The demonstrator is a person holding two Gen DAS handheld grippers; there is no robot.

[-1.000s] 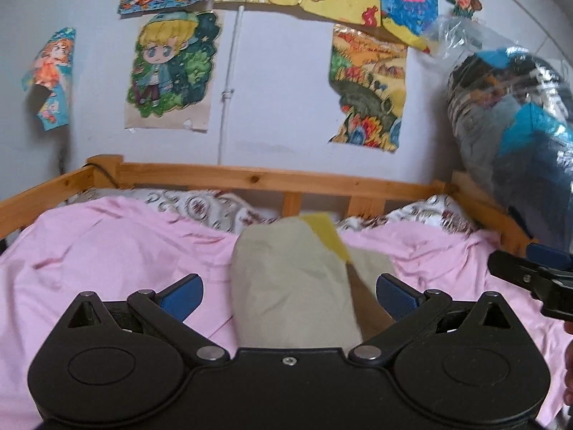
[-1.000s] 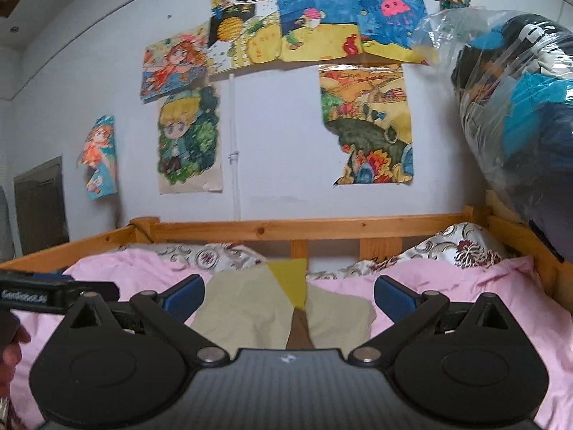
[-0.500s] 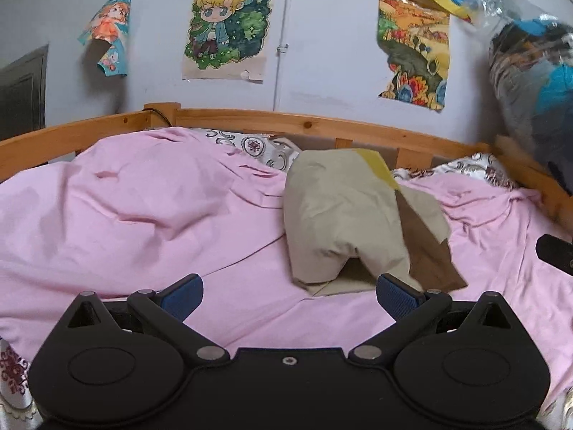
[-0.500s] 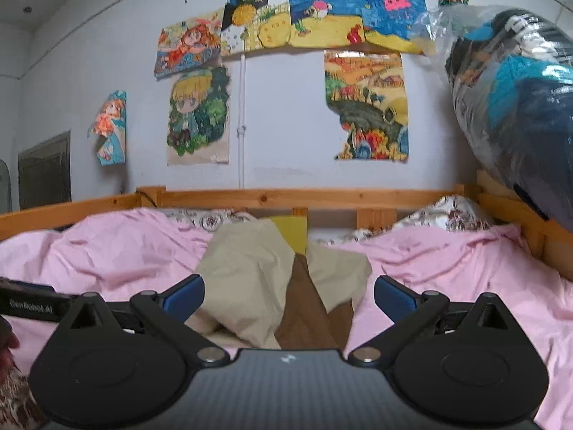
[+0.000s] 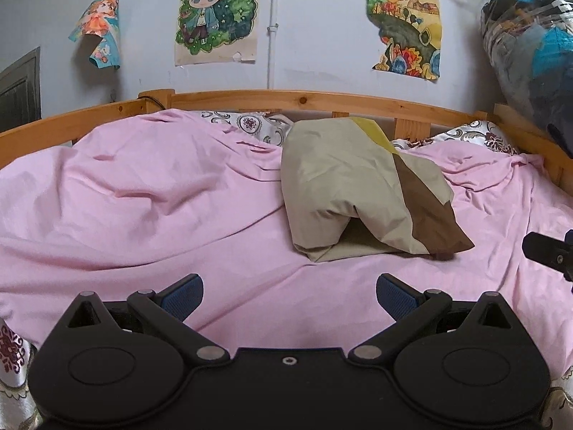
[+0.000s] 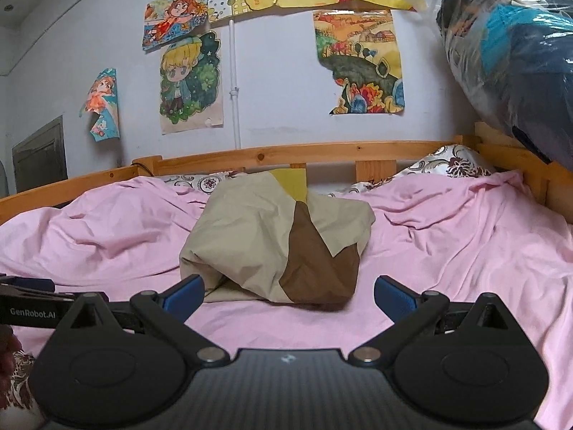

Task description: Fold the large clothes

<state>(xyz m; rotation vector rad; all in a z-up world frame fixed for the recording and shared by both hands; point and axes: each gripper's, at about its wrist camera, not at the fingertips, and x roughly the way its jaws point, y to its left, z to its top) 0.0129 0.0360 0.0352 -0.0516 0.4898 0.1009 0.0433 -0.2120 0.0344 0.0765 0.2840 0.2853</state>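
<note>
A folded garment (image 5: 351, 186) in beige with brown and yellow panels lies bunched on the pink sheet (image 5: 143, 197), its near edge humped up. It also shows in the right wrist view (image 6: 275, 247). My left gripper (image 5: 289, 292) is open and empty, low over the sheet, in front of the garment and apart from it. My right gripper (image 6: 289, 292) is open and empty, just in front of the garment's near edge. The right gripper's body shows at the right edge of the left view (image 5: 548, 251).
A wooden bed rail (image 5: 286, 98) runs along the back and sides. Patterned pillows (image 5: 247, 123) lie against the headboard. A big plastic bag of dark clothes (image 6: 508, 57) hangs at the upper right. Posters cover the wall (image 6: 279, 89).
Both grippers have pulled back and tilted down from the garment, so more of the bed shows. The garment lies on the sheet, free of both grippers.
</note>
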